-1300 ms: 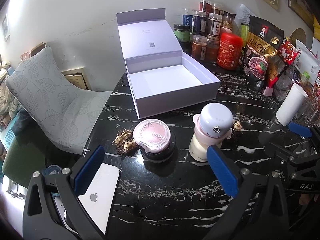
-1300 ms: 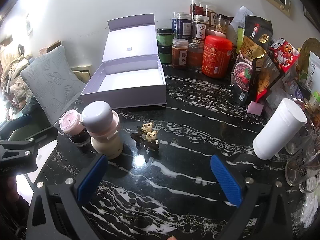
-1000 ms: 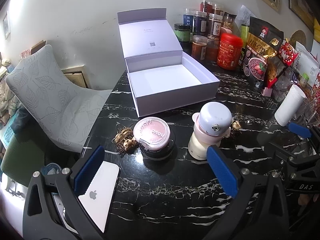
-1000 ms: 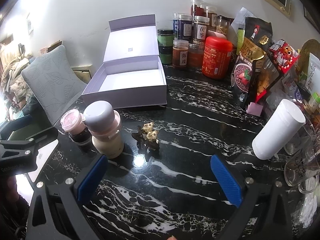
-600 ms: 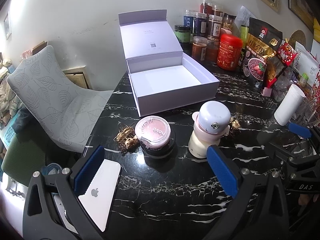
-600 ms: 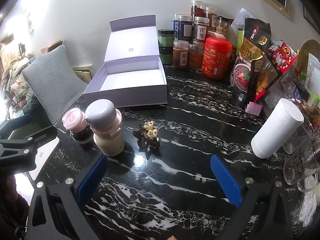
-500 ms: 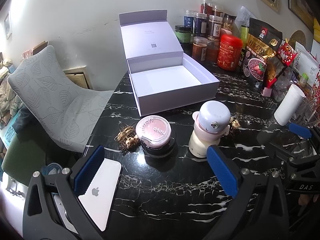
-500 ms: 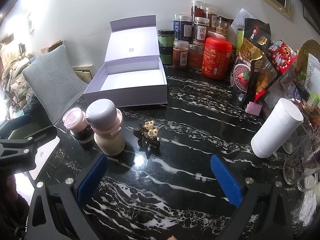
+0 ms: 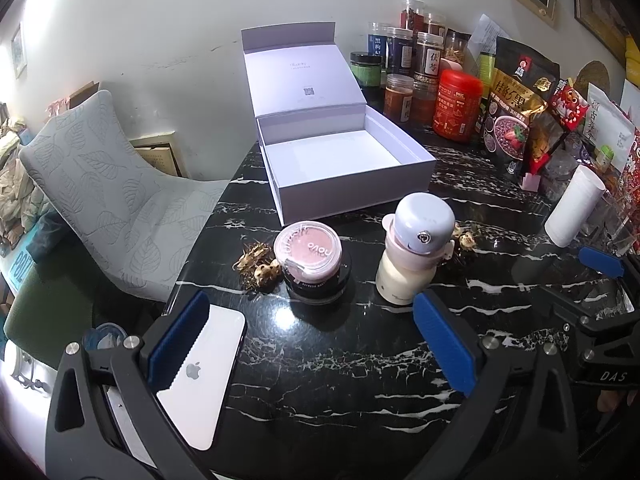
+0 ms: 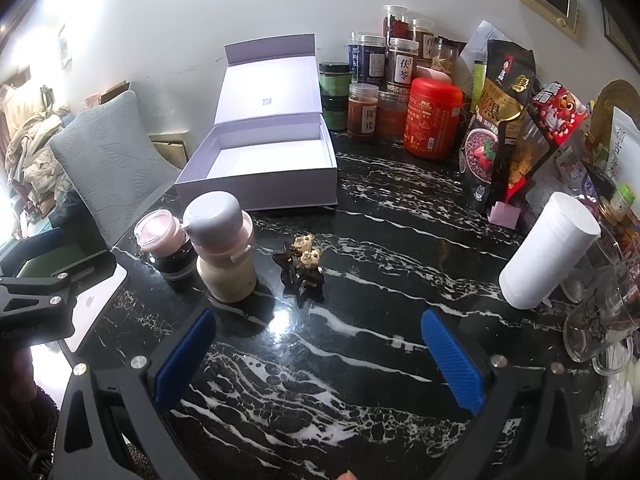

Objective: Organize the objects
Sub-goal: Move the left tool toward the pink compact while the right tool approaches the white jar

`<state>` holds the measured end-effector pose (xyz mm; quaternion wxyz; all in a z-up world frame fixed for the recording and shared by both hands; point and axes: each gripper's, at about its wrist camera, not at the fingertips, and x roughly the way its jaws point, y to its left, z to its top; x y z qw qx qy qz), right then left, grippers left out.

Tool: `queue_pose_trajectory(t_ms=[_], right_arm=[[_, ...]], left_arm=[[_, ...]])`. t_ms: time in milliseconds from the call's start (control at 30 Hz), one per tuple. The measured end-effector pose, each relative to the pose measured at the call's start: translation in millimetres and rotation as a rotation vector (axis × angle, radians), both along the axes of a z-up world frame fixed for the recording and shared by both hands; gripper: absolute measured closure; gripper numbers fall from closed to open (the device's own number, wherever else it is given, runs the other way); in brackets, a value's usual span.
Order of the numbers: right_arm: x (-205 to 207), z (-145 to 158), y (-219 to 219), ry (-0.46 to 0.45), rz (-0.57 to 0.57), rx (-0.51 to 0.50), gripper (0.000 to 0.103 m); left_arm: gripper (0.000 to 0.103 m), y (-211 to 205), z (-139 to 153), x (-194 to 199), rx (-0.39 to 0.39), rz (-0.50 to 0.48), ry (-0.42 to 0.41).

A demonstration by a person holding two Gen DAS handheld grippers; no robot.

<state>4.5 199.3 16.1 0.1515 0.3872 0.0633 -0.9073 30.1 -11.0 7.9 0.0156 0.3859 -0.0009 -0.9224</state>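
Observation:
An open, empty lavender gift box point(image 9: 348, 184) point(image 10: 260, 176) stands at the back of the black marble table. In front of it are a pink-lidded dark jar point(image 9: 314, 260) point(image 10: 164, 240), a cream bottle with a pale dome cap point(image 9: 416, 252) point(image 10: 224, 248), a dried gold trinket point(image 9: 256, 266), and a small dark figurine with two gold heads point(image 10: 302, 266). My left gripper point(image 9: 310, 340) is open and empty, just short of the jar and bottle. My right gripper point(image 10: 320, 356) is open and empty, just short of the figurine.
A white phone point(image 9: 200, 376) lies at the table's left edge. A white cylinder point(image 10: 548, 256) and glass mug point(image 10: 600, 320) stand at the right. Jars, a red canister point(image 10: 432, 118) and snack bags line the back wall. A grey chair point(image 9: 108, 196) stands left of the table.
Both grippers have drifted slightly; the jar, bottle and figurine sit a touch further right in each view. Nothing was grasped or moved.

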Motion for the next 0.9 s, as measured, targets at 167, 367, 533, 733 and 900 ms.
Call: queue_pose_trajectory(t_ms=[167, 367, 533, 733, 900], right_arm=[[6, -1, -2, 0.002, 0.006, -0.002, 0.0], [8, -3, -7, -0.001, 0.032, -0.009, 0.0], [8, -6, -19, -0.008, 0.067, -0.012, 0.0], [-1, -10, -30, -0.019, 0.096, -0.028, 0.0], [-9, -12, -41, -0.026, 0.113, -0.027, 0.0]], left_arm=[[0.001, -3, -3, 7, 0.008, 0.007, -0.001], [0.001, -11, -10, 14, 0.018, 0.021, -0.01], [0.001, -22, -13, 11, 0.037, 0.037, -0.015], [0.001, -34, -17, 4, 0.058, 0.038, -0.016], [0.001, -40, -22, -2, 0.072, 0.029, -0.023]])
